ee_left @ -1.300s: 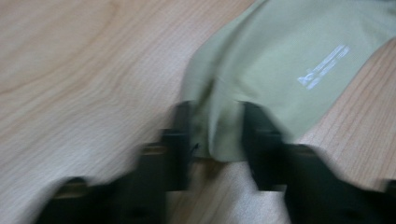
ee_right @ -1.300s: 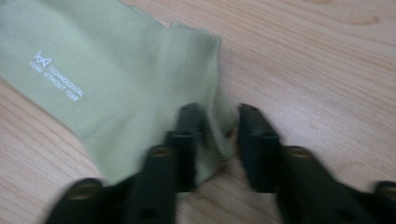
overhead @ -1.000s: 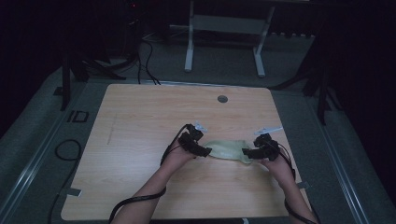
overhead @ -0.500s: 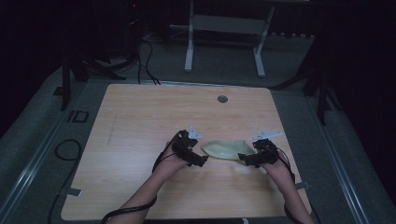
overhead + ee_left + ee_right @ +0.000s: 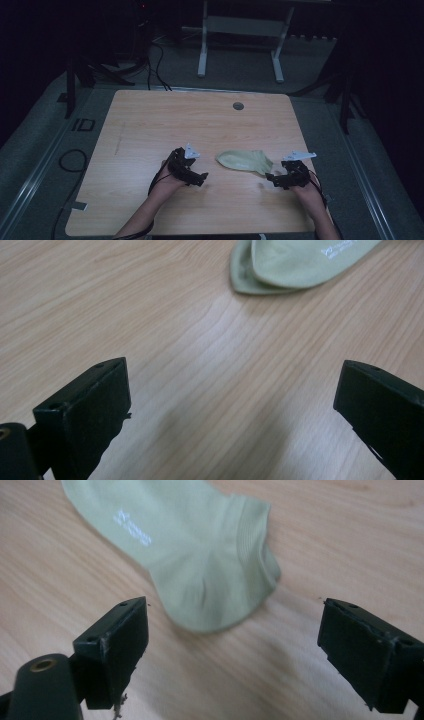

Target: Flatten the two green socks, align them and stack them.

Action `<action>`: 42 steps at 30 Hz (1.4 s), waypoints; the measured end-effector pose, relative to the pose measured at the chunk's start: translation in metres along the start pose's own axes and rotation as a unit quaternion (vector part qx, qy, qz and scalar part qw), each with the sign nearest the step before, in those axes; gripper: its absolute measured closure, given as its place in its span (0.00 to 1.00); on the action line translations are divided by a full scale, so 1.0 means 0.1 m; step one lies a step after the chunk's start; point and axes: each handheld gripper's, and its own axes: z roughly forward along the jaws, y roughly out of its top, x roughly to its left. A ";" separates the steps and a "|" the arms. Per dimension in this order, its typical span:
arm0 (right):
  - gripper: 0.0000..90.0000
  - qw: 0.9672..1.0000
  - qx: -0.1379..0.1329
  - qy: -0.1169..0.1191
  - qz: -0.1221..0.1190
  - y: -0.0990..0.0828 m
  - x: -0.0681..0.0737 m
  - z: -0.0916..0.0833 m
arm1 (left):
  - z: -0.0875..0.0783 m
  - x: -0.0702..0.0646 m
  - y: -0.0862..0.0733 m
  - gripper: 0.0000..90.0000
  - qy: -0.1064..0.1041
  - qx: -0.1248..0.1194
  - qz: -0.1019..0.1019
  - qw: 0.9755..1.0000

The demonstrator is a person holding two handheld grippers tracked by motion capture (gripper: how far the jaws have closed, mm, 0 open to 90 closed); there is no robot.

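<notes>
- A pale green ankle sock [image 5: 245, 161] lies flat on the wooden table [image 5: 150, 130], near the front edge and right of centre, between the two hand-held grippers.
- In the left gripper view the toe end shows two layers of fabric [image 5: 295, 262], so this may be a pair stacked together or one sock folded; I cannot tell which.
- The left gripper [image 5: 192, 175] sits just left of the toe end, apart from it. Its jaws stand wide with only bare tabletop between them, having spread during the last moment.
- The right gripper [image 5: 280, 179] is near the cuff [image 5: 250, 535] and heel. Its jaws are likewise spread wide and have just been parting; the heel lies ahead of them, untouched.
- Judging by how things lie, the laying-out seems finished: the sock rests smooth and released.
- What may remain is drawing both hands away, or a further fold if one is wanted.
</notes>
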 end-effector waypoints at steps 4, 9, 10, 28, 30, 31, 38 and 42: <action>0.14 1.000 0.000 -0.005 0.001 -0.10 -0.01 -0.03 | -0.05 0.02 -0.09 0.02 0.002 0.000 -0.002 1.000; 0.13 1.000 -0.010 -0.014 0.006 -0.20 -0.01 -0.06 | -0.14 0.05 -0.16 0.02 0.014 -0.003 -0.002 1.000; 0.13 1.000 -0.012 -0.017 0.009 -0.22 -0.01 -0.07 | -0.16 0.05 -0.18 0.02 0.018 -0.002 -0.001 1.000; 0.14 0.999 -0.028 -0.044 -0.002 -0.47 0.08 -0.24 | -0.35 0.17 -0.42 0.01 0.033 -0.003 -0.019 0.999; 0.14 0.999 -0.031 -0.045 0.002 -0.49 0.08 -0.27 | -0.37 0.17 -0.44 0.01 0.036 -0.005 -0.022 0.999; 0.14 0.998 -0.033 -0.048 0.003 -0.50 0.08 -0.28 | -0.38 0.18 -0.46 0.01 0.038 -0.006 -0.024 0.999; 0.14 0.998 -0.030 -0.062 0.007 -0.60 0.09 -0.36 | -0.40 0.19 -0.56 0.01 0.037 -0.007 -0.033 0.999; 0.14 0.997 -0.032 -0.066 0.014 -0.63 0.07 -0.38 | -0.42 0.21 -0.60 0.01 0.039 -0.006 -0.038 0.999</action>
